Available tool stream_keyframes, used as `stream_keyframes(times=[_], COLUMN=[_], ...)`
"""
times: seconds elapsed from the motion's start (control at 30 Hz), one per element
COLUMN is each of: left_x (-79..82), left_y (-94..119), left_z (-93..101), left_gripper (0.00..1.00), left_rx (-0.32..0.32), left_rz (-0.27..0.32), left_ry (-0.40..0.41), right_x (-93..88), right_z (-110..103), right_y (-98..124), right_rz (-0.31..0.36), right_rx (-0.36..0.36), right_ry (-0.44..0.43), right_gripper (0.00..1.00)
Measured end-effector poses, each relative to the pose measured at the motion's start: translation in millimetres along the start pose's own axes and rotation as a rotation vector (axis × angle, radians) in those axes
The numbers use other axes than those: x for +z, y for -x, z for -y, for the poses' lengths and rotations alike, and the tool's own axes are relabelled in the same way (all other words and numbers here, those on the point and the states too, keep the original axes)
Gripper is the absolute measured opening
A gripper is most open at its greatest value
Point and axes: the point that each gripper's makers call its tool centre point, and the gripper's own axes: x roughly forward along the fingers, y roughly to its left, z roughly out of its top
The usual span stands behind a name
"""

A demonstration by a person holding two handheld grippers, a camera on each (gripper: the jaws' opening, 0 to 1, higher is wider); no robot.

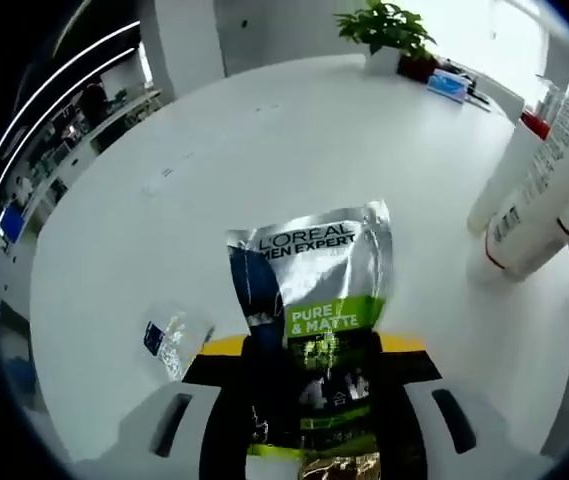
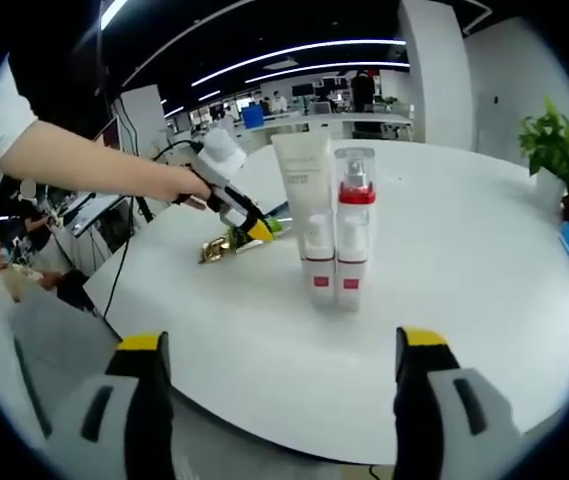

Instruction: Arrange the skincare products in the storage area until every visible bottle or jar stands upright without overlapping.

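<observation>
The left gripper view rides low and close over a silver-and-green L'Oreal sachet [image 1: 314, 300] held between its jaws, facing across the round white table [image 1: 264, 150] toward a potted green plant [image 1: 389, 30] at the far edge. The right gripper view sits farther back at the table's near rim, facing a white upright tube [image 2: 304, 200] and a clear red-collared pump bottle [image 2: 352, 225] at middle distance. Both views share the table, the plant, those two containers and the sachet.
</observation>
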Motion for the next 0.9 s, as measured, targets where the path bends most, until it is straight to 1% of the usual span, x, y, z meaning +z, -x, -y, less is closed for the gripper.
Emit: stream_keyframes(times=[0.1,0.2,0.3,0.37,0.4,0.43,0.47,0.5,0.53,0.57,0.6,0.63,0.7,0.8,0.9], left_x=[0.4,0.0,-1.9,-1.7,1.0,6.8,11.9,11.7,19.4,20.1,20.0,17.1,14.7,12.9,8.2], left_y=[-0.3,0.5,3.6,8.1,10.5,13.6,17.5,20.6,24.9,29.3,31.2,31.9,34.2,36.7,35.9], left_z=[2.1,1.1,-6.2,-11.4,-12.8,-11.7,-18.9,-18.5,-25.6,-22.3,-20.6,-18.7,-19.3,-17.9,-21.8], left_gripper=[0.33,0.31,0.29,0.26,0.23,0.15,0.10,0.00,0.00,0.00,0.00,0.00,0.00,0.00,0.00], left_rx=[0.005,0.013,0.043,0.052,0.054,0.036,0.072,0.072,0.105,0.091,0.083,0.079,0.097,0.098,0.119], left_rz=[-0.001,0.000,-0.010,0.001,0.019,0.052,0.079,0.074,0.104,0.085,0.079,0.066,0.059,0.059,0.048], left_ry=[-0.004,-0.009,-0.036,-0.039,-0.031,-0.014,-0.031,-0.009,-0.028,-0.006,0.006,0.005,-0.010,0.017,0.010], right_x=[-0.4,-0.4,-0.2,0.1,0.3,0.5,0.6,0.7,0.8,0.9,0.9,0.9,1.2,1.5,1.3], right_z=[-0.2,-0.3,0.1,0.5,0.8,0.8,0.8,0.7,0.6,0.4,0.1,-0.2,-0.7,-0.3,-0.5], right_y=[-0.2,-0.1,0.3,0.5,0.5,0.5,0.5,0.5,0.5,0.5,0.5,0.6,0.9,1.6,1.6], right_rz=[-0.002,-0.002,0.000,0.002,0.004,0.005,0.005,0.006,0.006,0.006,0.006,0.006,0.008,0.010,0.008], right_rx=[0.000,-0.001,-0.004,-0.007,-0.009,-0.009,-0.009,-0.009,-0.008,-0.008,-0.007,-0.006,-0.006,-0.010,-0.010], right_ry=[0.004,0.006,0.006,0.007,0.008,0.008,0.009,0.010,0.011,0.012,0.015,0.016,0.020,0.020,0.022], right_gripper=[0.93,0.93,0.93,0.93,0.93,0.93,0.93,0.93,0.93,0.93,0.93,0.93,0.93,0.93,0.93])
